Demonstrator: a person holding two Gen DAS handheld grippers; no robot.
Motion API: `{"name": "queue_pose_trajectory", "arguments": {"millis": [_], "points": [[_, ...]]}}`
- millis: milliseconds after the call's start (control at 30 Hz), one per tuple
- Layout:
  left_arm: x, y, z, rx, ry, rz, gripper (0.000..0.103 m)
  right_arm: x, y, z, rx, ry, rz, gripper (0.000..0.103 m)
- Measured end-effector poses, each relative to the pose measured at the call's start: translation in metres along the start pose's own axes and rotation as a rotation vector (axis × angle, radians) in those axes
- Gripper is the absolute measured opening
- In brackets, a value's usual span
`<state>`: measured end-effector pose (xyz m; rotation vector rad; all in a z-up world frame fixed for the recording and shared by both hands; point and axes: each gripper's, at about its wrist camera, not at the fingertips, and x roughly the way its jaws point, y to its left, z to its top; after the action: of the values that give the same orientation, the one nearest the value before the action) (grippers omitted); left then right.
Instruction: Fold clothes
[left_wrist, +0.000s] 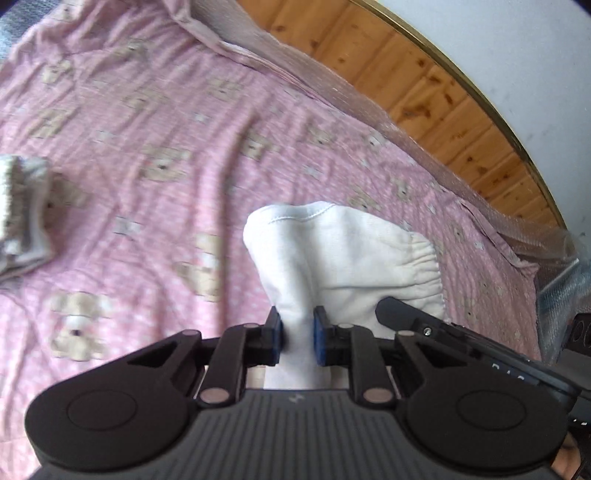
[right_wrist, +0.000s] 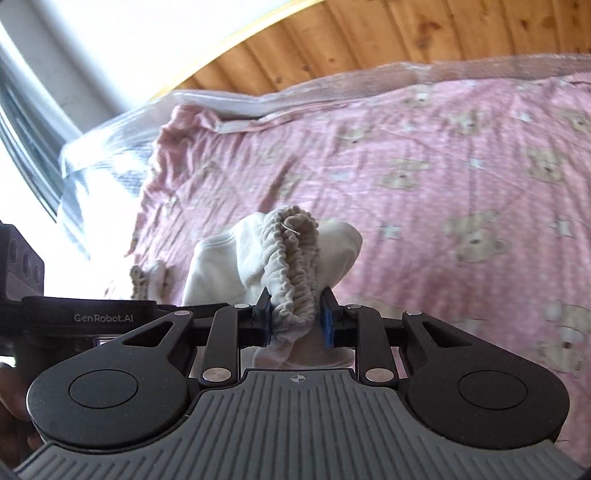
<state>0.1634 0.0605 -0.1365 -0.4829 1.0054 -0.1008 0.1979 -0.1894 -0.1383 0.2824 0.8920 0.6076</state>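
gripping a small white garment (left_wrist: 343, 258) from two ends; left gripper (left_wrist: 298, 334) jaws clamped on a pinched plain-fabric part, right gripper (right_wrist: 295, 319) jaws clamped on the gathered elastic band (right_wrist: 295, 258); garment held above the pink bear-print bedsheet (left_wrist: 184, 122), bunched between the two grippers; in left wrist view its long axis runs left to right, stitched seam edge at the far top, elastic ruffle pointing right toward the other gripper; in right wrist view the elastic band stands upright out of the jaws, white body trailing left; exact garment type unclear; second small pale folded piece (left_wrist: 22, 210) lies on the sheet at far left, well apart from the held one; wooden headboard (left_wrist: 424, 74) past the sheet edge; clear plastic wrap (right_wrist: 107, 158) on the mattress edge; views slightly blurred
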Motion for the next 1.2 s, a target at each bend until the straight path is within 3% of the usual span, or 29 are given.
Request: {"name": "queue_pose_trajectory", "arguments": {"millis": [167,300,467,600,900,1067,1133,1167,1200], "points": [[-0.072,0.089,0.025,-0.121,-0.110,0.121,0.017,0.062,0.112,0.025,-0.127,0.050,0.138,0.024],[-0.105,0.151,0.048,-0.185,-0.149,0.210,0.017,0.117,0.173,0.032,-0.180,0.097,0.176,0.024],[-0.089,0.206,0.063,-0.237,-0.109,0.300,0.018,0.185,0.237,0.037,-0.236,0.158,0.194,0.024],[-0.050,0.228,0.064,-0.215,-0.056,0.316,0.021,0.224,0.232,0.017,-0.246,0.221,0.071,0.025],[-0.044,0.238,0.062,-0.189,-0.052,0.266,0.025,0.230,0.223,0.007,-0.212,0.204,0.057,0.028],[-0.042,0.228,0.058,-0.124,-0.054,0.302,0.025,0.237,0.229,0.015,-0.247,0.211,0.029,0.031],[-0.049,0.226,0.057,-0.107,-0.050,0.307,0.029,0.235,0.232,0.020,-0.263,0.229,0.027,0.041],[-0.055,0.226,0.056,-0.106,-0.045,0.311,0.042,0.232,0.232,0.024,-0.262,0.246,0.035,0.048],[-0.061,0.225,0.056,-0.106,-0.039,0.315,0.052,0.225,0.234,0.028,-0.267,0.250,0.027,0.063]]}}
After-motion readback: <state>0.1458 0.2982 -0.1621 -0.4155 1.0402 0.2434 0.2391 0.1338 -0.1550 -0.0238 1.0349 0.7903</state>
